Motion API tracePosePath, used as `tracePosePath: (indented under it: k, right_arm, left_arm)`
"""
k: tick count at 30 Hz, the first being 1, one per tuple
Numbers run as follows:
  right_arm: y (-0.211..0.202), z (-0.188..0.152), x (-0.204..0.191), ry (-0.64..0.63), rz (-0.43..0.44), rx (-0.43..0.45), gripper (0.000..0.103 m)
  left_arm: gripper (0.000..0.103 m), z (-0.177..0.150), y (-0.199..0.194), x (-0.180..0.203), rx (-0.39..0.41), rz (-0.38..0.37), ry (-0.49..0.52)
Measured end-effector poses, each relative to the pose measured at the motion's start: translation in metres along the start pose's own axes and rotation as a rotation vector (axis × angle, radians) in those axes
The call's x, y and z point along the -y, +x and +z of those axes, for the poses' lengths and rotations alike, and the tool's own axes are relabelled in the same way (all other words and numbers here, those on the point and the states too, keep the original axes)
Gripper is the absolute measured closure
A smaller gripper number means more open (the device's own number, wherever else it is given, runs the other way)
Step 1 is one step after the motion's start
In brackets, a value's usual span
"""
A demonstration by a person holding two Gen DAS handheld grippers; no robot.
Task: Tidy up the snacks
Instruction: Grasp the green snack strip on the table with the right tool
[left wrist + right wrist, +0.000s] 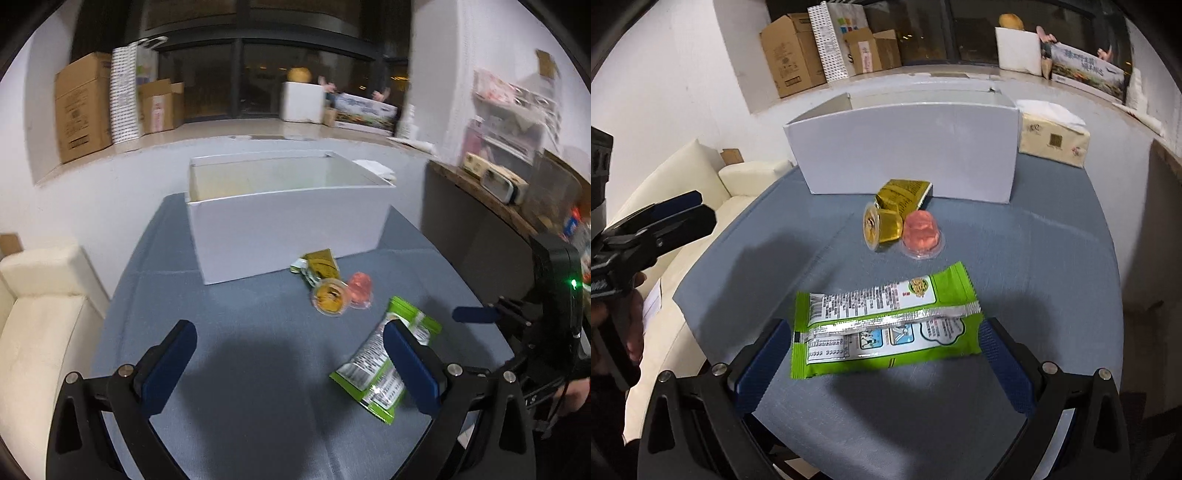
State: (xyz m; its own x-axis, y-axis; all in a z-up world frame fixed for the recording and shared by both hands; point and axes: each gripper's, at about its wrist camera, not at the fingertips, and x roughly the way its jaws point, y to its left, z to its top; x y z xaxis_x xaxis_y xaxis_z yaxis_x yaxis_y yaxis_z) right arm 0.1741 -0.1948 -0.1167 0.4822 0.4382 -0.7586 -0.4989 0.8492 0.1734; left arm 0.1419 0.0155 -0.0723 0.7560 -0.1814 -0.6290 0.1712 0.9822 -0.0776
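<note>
**Four snacks loose on bench, both claws wide**

Count: one green foil snack packet [886,325], one gold foil packet [905,194], one amber jelly cup [881,229] on its side, one pink jelly cup [921,234].

Right claw [882,365] spread wide, green packet lying between its fingers. Left claw [291,365] wide, nothing in it; green packet just right of it.

Remaining three clustered ahead of both claws, by the white open-top cardboard box [288,236]. Box contents: cannot tell.

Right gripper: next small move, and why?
Probably lower the right gripper and close on the green snack packet. Its open fingers already straddle the packet, which lies flat on the table, outside the white box.
</note>
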Motion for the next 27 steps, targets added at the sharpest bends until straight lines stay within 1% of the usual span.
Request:
tracePosePath:
  k: [2, 4, 7, 10, 11, 12, 14, 15, 16, 18, 24, 27]
  right_arm:
    - [-0.001, -0.003, 0.000, 0.006, 0.003, 0.001, 0.000]
    - [-0.001, -0.004, 0.002, 0.004, 0.011, -0.005, 0.000]
    - [-0.002, -0.006, 0.002, -0.017, -0.007, -0.017, 0.000]
    - [-0.003, -0.004, 0.002, -0.041, 0.002, -0.025, 0.000]
    - [-0.003, -0.004, 0.002, -0.056, 0.009, -0.026, 0.000]
    - [-0.003, -0.003, 0.001, -0.082, 0.037, -0.030, 0.000]
    - [-0.001, 0.001, -0.002, -0.170, 0.078, -0.054, 0.000]
    - [0.001, 0.003, -0.005, -0.254, 0.109, -0.073, 0.000]
    - [0.004, 0.005, -0.007, -0.313, 0.120, -0.092, 0.000]
    - [0.011, 0.011, -0.010, -0.455, 0.142, -0.158, 0.000]
    - [0.026, 0.027, -0.022, -0.759, 0.175, -0.237, 0.000]
    - [0.039, 0.028, -0.034, -0.913, 0.204, -0.287, 0.000]
  left_arm:
    - [0.000, 0.000, 0.004, 0.005, -0.016, 0.000, 0.053]
    - [0.000, 0.000, 0.005, 0.006, -0.016, -0.002, 0.073]
    - [0.000, 0.002, 0.005, 0.002, -0.018, -0.007, 0.056]
    - [0.000, 0.002, 0.005, 0.000, -0.016, -0.007, 0.050]
    - [0.000, 0.002, 0.005, 0.000, -0.018, -0.007, 0.050]
    - [0.000, 0.001, 0.004, -0.001, -0.019, -0.008, 0.048]
    - [0.000, -0.001, 0.004, -0.001, -0.022, -0.011, 0.047]
    - [0.000, -0.001, 0.003, -0.002, -0.023, -0.011, 0.048]
    - [0.000, -0.002, 0.003, -0.002, -0.024, -0.012, 0.048]
    - [0.000, -0.004, 0.001, -0.003, -0.023, -0.014, 0.048]
    - [0.000, -0.012, 0.000, -0.009, -0.036, -0.010, 0.032]
    - [0.000, -0.017, 0.004, -0.014, -0.049, -0.011, 0.016]
